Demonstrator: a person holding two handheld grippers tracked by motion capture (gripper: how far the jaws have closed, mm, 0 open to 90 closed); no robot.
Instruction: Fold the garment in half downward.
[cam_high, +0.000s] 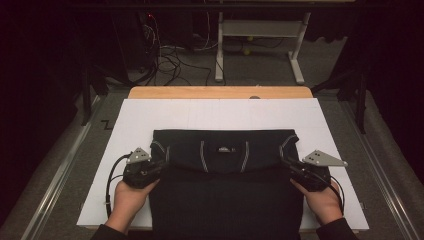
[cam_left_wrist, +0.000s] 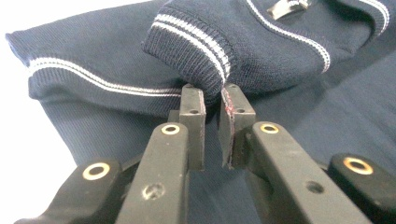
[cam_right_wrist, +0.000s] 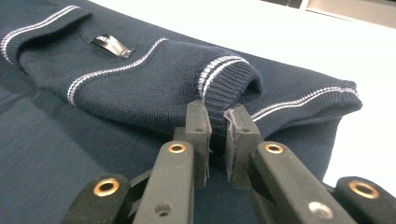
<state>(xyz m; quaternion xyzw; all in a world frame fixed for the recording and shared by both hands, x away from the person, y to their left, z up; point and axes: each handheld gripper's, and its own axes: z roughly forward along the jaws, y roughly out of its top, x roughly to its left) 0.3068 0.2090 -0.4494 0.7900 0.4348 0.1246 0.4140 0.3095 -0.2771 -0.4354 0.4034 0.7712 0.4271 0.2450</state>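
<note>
A dark navy knitted garment (cam_high: 225, 200) with white stripes lies on the white sheet (cam_high: 215, 115), its upper part folded down so a small label (cam_high: 223, 149) faces up. My left gripper (cam_high: 161, 167) is at the garment's left edge, my right gripper (cam_high: 289, 167) at its right edge. In the left gripper view the jaws (cam_left_wrist: 213, 100) stand nearly together, pinching the ribbed striped cuff (cam_left_wrist: 201, 51). The right gripper view shows the same: the gripper (cam_right_wrist: 217, 116) is shut on the ribbed cuff (cam_right_wrist: 224, 79) of the fold.
The white sheet covers a wooden table (cam_high: 220, 92); its bare areas lie behind and beside the garment. Metal rails (cam_high: 55, 180) run along both sides. Beyond the table are floor cables (cam_high: 170, 65) and a white desk frame (cam_high: 260, 30).
</note>
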